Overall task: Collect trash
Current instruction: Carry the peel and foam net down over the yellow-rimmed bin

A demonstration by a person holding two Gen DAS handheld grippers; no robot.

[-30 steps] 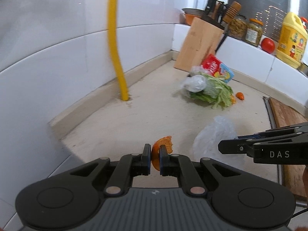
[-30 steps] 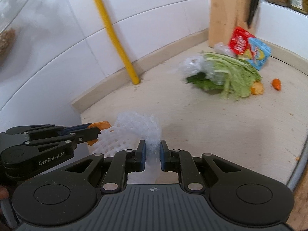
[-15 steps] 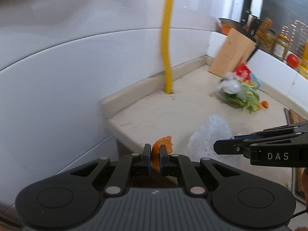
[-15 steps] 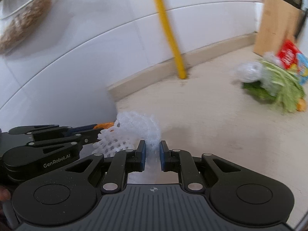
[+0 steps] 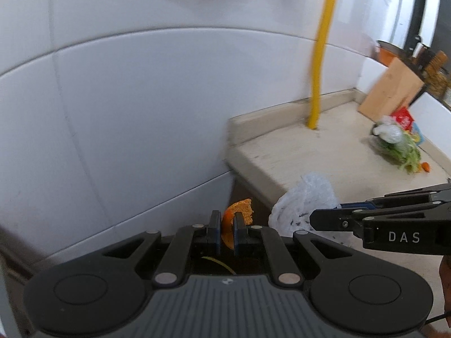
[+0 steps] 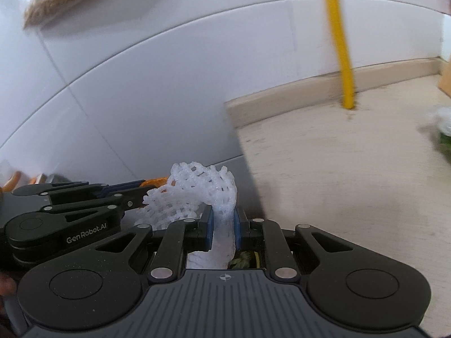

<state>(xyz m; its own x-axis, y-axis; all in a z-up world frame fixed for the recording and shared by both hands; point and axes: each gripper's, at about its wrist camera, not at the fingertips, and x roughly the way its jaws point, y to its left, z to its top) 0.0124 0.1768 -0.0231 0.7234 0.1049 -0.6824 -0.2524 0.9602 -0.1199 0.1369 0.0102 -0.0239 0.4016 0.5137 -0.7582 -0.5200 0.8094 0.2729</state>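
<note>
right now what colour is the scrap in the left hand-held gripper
Orange; the peel scrap shows best in the left wrist view.

Bare counter (image 5: 324,152) ahead, yellow pipe (image 5: 318,84) — perhaps fixed — wall (image 5: 126,112) left

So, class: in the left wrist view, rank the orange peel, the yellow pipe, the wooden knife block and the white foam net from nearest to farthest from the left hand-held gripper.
1. Orange peel, between its jaws.
2. White foam net, just right.
3. Yellow pipe, at the wall.
4. Wooden knife block, far right corner.
</note>
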